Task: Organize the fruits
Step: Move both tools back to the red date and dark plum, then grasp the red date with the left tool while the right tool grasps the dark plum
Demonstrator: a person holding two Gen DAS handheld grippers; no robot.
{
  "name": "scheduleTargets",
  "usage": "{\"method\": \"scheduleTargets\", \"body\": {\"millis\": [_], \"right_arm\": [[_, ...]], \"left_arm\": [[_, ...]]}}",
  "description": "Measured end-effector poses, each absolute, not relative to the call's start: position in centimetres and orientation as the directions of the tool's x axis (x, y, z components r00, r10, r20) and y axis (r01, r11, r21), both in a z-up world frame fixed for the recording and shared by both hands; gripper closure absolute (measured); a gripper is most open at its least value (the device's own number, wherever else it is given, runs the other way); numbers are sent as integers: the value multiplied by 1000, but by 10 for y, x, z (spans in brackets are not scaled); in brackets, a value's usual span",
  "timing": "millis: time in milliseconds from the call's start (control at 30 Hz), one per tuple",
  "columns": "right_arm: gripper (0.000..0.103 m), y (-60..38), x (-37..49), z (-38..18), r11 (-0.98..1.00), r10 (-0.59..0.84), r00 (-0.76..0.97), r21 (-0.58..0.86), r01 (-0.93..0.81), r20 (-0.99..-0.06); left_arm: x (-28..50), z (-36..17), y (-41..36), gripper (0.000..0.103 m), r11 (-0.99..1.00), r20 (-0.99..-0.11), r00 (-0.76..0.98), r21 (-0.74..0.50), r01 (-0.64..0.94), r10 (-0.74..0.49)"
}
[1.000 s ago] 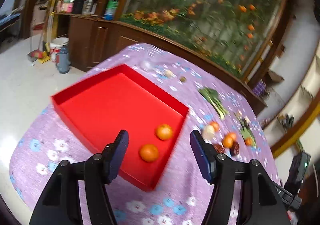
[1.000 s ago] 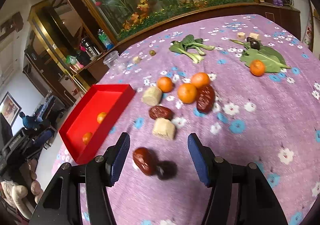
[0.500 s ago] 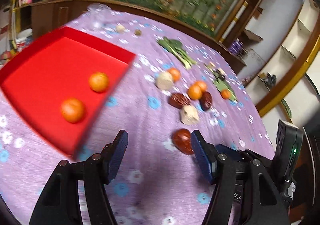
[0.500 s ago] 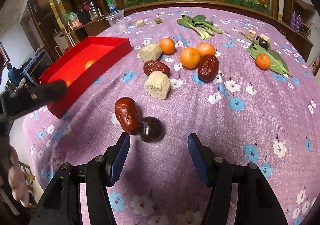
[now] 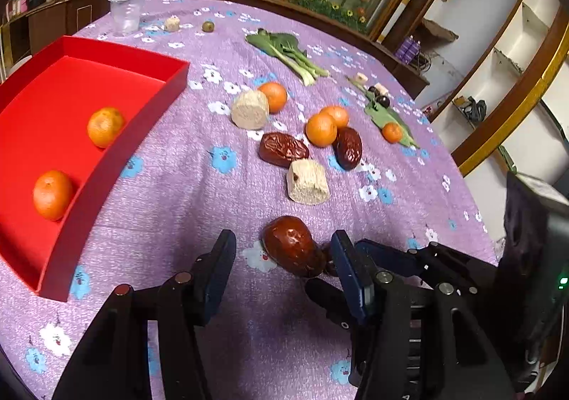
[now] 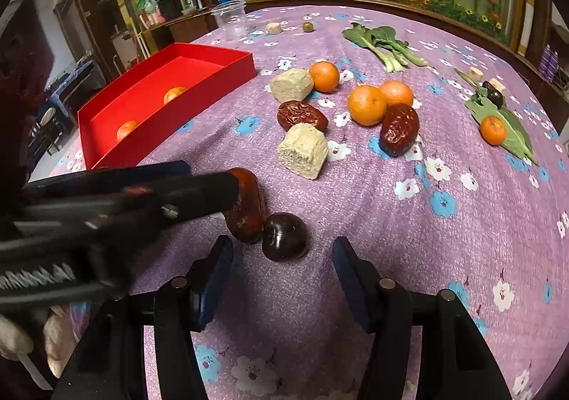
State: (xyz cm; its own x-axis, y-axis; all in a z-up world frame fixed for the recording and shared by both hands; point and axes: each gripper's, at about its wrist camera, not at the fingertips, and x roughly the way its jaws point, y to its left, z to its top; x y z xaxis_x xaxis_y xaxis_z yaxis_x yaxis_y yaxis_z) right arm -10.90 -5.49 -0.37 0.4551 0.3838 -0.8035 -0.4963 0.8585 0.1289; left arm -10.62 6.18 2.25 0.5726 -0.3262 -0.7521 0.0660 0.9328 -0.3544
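Straddling the wrinkled red-brown date [image 5: 291, 246] on the purple flowered surface [image 5: 199, 186] with fingers spread wide, the left gripper [image 5: 284, 257] risked bumping the touching dark round plum [image 6: 285, 237] away when closing.

Dim indoor light, soft shadows, fisheye-warped dark corners (foreground arm blurred).

Both wrist cameras look forward, low and close over the counter [image 5: 185, 186], sharing the red date [image 5: 291, 245] [image 6: 247, 209] and red tray [image 5: 106, 165] [image 6: 199, 87].
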Motion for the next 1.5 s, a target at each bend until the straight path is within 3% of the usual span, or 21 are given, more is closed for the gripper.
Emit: {"method": "scheduleTargets", "body": {"millis": [200,333,567,800,1100,1233,1333,1500], "right_arm": [[49,-54,-107,-4,855,391,453,133,-502,-801],[60,-56,-107,-4,858,378,461,118,-499,-803],[62,-58,-106,-3,857,385,460,126,-500,-800],[78,-61,-106,-3,863,382,463,129,-488,-800],[88,-65,-111,-2,862,405,456,165,-479,-792],[93,-69,-115,4,862,421,468,182,-473,-777],[93,-68,-118,9,864,421,480,179,-471,-770],[92,-60,-119,9,864,415,480,170,-473,-773]], "left_arm": [[-101,15,51,57,935,-767,547,-344,89,-334],[-97,12,45,57,939,-775,540,-331,94,-328],[-93,10,43,57,941,-777,542,-325,92,-321],[-89,10,45,58,946,-774,555,-312,84,-305],[-98,16,58,61,943,-754,582,-325,73,-305],[-106,25,76,66,936,-732,611,-348,46,-302],[-112,32,89,81,930,-713,632,-367,31,-303],[-115,32,98,82,925,-714,629,-379,20,-307]]}}
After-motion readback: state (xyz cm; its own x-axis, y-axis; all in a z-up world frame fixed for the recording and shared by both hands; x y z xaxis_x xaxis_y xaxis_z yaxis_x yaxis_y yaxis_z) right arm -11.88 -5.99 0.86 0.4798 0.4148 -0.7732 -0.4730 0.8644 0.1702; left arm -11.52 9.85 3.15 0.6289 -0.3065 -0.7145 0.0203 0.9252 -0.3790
